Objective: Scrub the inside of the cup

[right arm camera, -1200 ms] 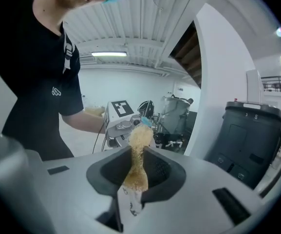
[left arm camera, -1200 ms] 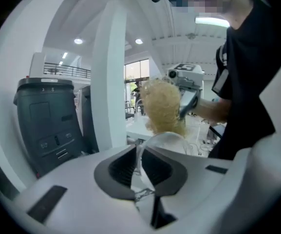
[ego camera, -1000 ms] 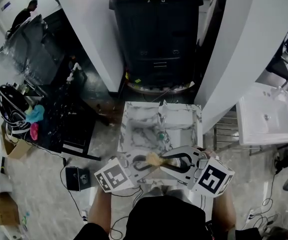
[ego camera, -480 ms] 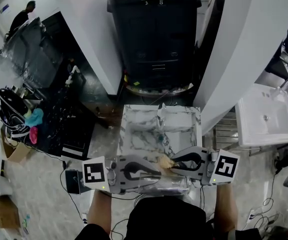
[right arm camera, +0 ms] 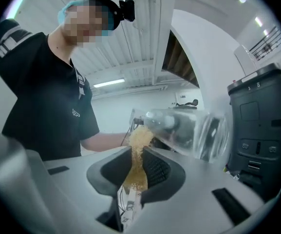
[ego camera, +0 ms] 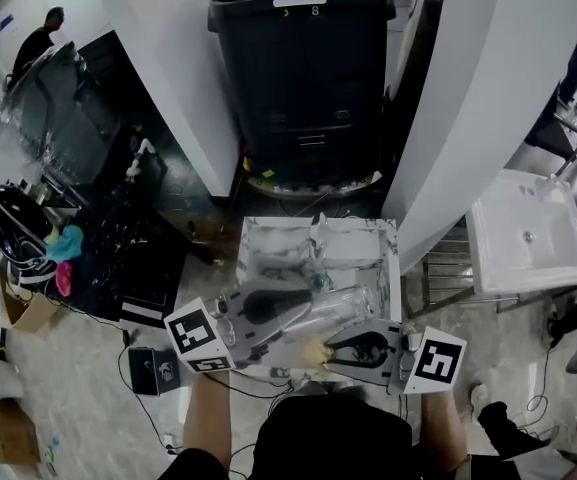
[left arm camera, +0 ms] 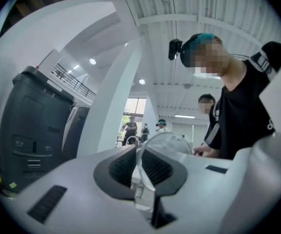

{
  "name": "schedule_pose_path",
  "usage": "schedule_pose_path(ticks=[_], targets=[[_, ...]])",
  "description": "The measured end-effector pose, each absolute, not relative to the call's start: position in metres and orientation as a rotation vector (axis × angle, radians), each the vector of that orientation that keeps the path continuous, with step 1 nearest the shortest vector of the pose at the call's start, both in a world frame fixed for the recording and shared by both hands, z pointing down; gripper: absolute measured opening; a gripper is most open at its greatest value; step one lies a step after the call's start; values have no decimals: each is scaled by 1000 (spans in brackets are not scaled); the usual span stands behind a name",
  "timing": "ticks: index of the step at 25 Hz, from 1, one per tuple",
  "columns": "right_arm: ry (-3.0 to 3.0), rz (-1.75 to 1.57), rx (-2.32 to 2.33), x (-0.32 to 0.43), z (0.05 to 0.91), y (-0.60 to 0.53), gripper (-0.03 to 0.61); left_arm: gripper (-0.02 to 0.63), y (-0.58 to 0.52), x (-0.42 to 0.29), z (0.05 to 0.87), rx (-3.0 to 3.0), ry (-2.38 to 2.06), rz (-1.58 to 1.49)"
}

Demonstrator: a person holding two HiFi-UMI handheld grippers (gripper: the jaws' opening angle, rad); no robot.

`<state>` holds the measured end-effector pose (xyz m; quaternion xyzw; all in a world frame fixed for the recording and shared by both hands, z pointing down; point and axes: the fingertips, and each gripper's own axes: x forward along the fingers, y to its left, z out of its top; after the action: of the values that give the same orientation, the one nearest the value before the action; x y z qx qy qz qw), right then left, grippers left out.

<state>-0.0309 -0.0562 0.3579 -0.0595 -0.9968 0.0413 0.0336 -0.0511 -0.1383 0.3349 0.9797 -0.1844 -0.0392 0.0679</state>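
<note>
Left gripper (left arm camera: 139, 174) — jaws nearly together, pinching the thin wall of the clear glass cup (right arm camera: 191, 130) at its rim. The cup is held off the marble table (ego camera: 363, 243), lying on its side in front of the person's chest. Its mouth is toward the left gripper and its base points away.

Right gripper (right arm camera: 134, 182) — jaws clamped on the lower part of a yellow scrub sponge (right arm camera: 139, 143), which stands up out of them. The sponge tip sits at the mouth end of the cup, touching or just beside the rim. I cannot tell whether any of it is inside the glass (the clear wall confuses the overlap).

Step in hand, as I judge it: getting the sponge into the cup and working the inner wall.

To do it well:
- Line the sponge's long axis with the cup's axis before pushing in; a slanted entry would likely catch the rim.
- The left grip is on one wall only, so hard sideways pressure could lever the glass out of the pinch. Press lightly, toward the pinched side.
- Sweep round the wall, then reach for the base. Turn the cup instead of twisting the sponge.
- The sponge looks soft and may fold; a hold nearer its tip would stiffen it.
</note>
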Motion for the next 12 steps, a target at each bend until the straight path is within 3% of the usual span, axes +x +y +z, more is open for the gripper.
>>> schedule_pose_path(ticks=[12], targets=[[-3025,69,208,-8,352,-101,75,29,-132,-48,395,2945,-583,351]])
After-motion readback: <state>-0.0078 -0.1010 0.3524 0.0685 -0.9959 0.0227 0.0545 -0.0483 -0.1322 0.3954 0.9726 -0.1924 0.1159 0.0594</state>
